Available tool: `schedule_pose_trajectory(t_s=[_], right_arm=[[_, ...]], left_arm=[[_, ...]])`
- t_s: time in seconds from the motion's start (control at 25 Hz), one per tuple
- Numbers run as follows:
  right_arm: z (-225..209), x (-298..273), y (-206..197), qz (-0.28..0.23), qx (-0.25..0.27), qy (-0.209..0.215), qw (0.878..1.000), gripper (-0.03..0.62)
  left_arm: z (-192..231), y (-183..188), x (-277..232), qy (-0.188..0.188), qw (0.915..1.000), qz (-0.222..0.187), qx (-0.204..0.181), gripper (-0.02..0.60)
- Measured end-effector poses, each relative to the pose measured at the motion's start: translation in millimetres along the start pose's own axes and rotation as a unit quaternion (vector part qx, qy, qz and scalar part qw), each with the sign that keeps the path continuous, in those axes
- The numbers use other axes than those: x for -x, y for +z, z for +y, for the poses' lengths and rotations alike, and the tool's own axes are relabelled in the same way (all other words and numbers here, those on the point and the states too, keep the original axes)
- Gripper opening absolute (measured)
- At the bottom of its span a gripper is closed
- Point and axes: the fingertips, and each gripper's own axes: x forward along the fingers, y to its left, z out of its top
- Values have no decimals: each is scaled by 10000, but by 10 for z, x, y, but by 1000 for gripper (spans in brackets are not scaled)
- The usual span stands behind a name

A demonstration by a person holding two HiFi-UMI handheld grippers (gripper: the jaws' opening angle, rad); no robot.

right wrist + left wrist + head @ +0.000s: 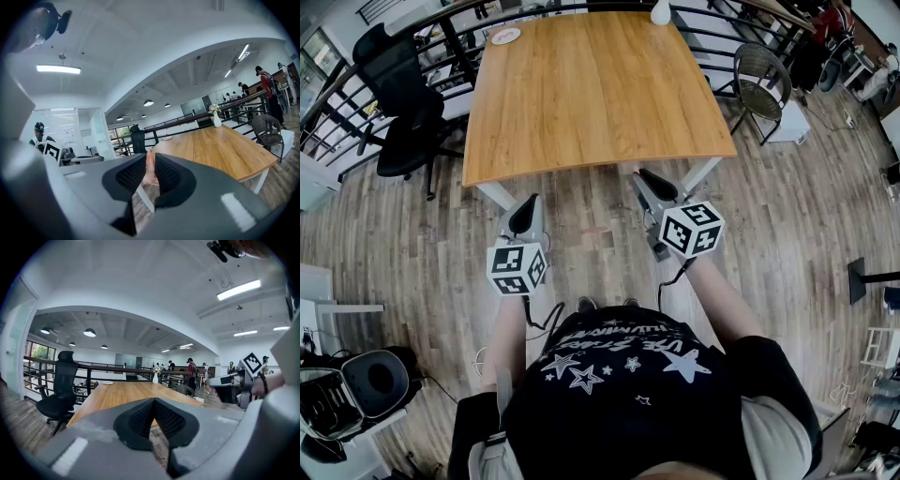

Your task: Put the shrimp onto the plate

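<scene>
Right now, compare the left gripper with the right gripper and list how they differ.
The left gripper has its fingers pressed together on nothing, while the right gripper pinches a pink shrimp between its fingers. In the head view the right gripper reaches nearer the table edge than the left gripper. Both are held short of the table, pointing toward it.

Shrimp (149, 165): pale pink, thin, standing on end, pinched between the pads of the right gripper (654, 183), off the table (591, 94) at its 6 o'clock edge. Plate (505, 36): small, round, white with a reddish centre, flat at the table's 11 o'clock corner, well apart from the shrimp.
</scene>
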Motion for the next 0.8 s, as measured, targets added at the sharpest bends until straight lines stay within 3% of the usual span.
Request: schedule_pose_trajectory(t_s=[0.2,0.64,0.8], right_arm=[[67,-68,-32,-5,15,10,10000,60],[225,-192,-181,157,47,18,9999,60],[385,-343,-225,156,175,209,9995,60]], left_arm=[[116,-59,3,246,9996,129,-91,2],[335,-177,174,539,9981,240,163,2],[503,-279,299,567,9977,235,298,2]])
